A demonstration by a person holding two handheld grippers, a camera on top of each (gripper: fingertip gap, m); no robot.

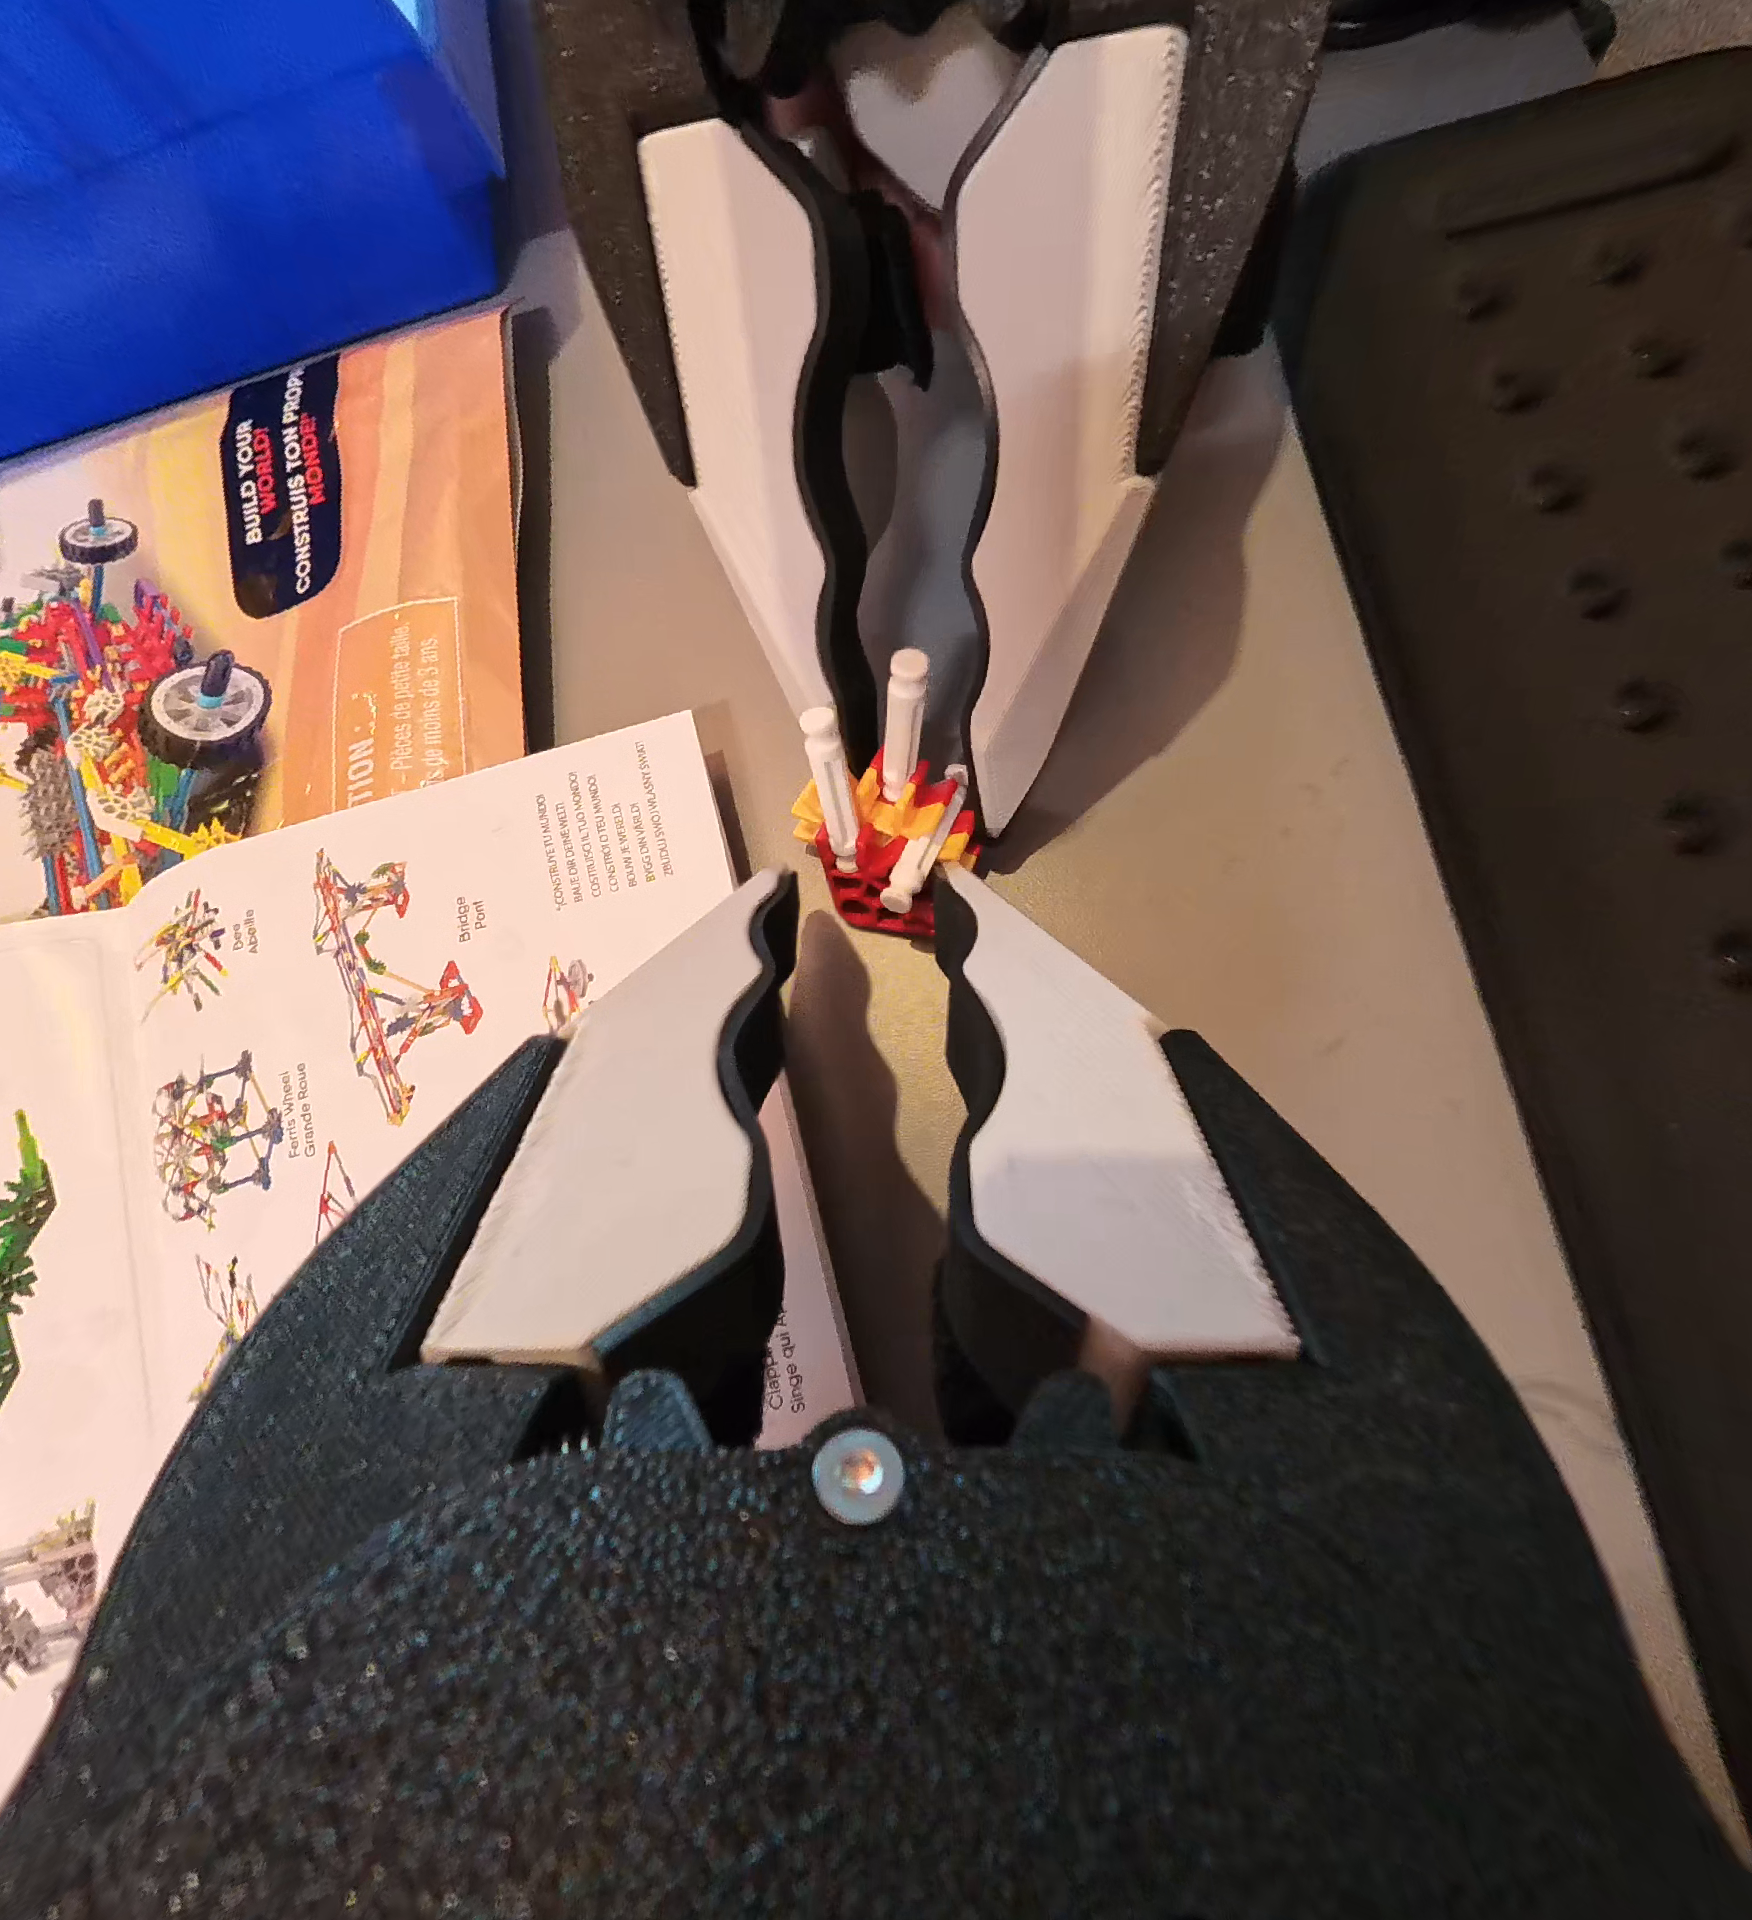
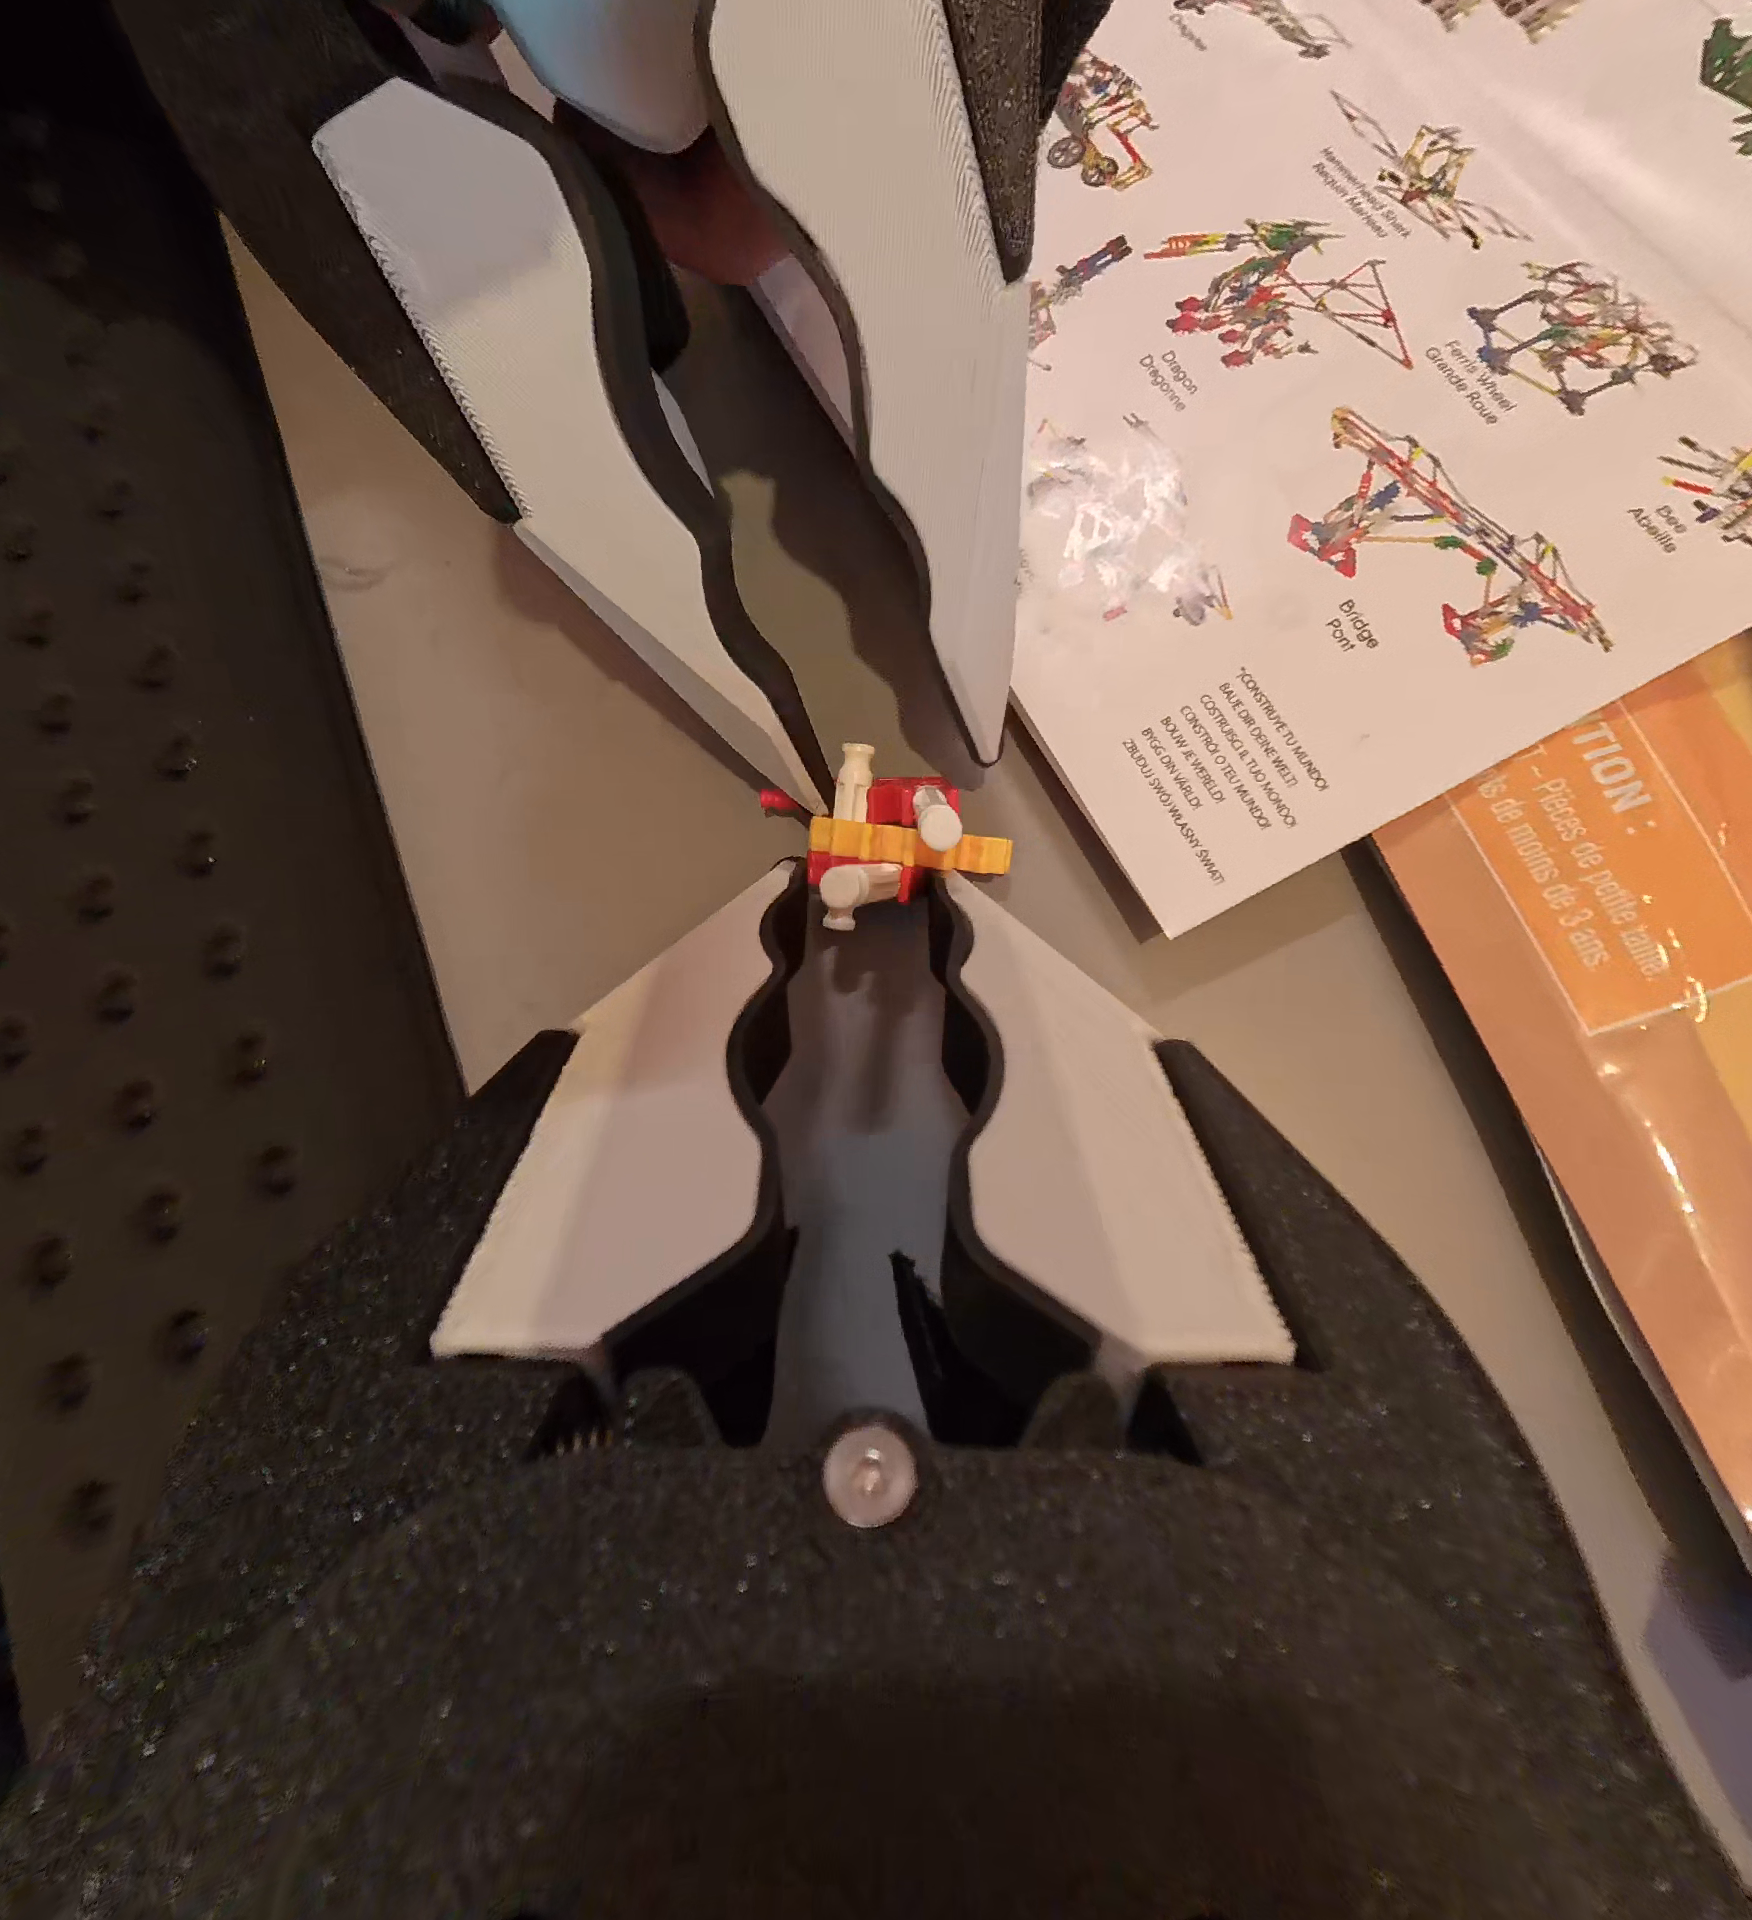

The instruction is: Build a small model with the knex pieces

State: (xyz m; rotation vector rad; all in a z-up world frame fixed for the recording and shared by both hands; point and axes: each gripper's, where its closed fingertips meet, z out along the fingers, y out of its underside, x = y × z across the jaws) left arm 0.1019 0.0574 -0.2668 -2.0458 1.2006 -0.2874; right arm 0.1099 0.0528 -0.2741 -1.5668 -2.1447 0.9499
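Left wrist view: the left tool [image 1: 867,888] is partly open, one fingertip touching the small red-and-yellow plastic connector cluster with white rods [image 1: 887,831], probably steadying it above the grey desk [image 1: 1215,831].

Right wrist view: the right tool [image 2: 870,883] clamps the cluster [image 2: 898,831] beside the printed white instruction sheet [image 2: 1371,416].

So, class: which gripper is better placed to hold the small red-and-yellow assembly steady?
Probably the right. The right gripper has the assembly between its fingertips, touching on both sides; the left gripper stands open, one fingertip clear of it.
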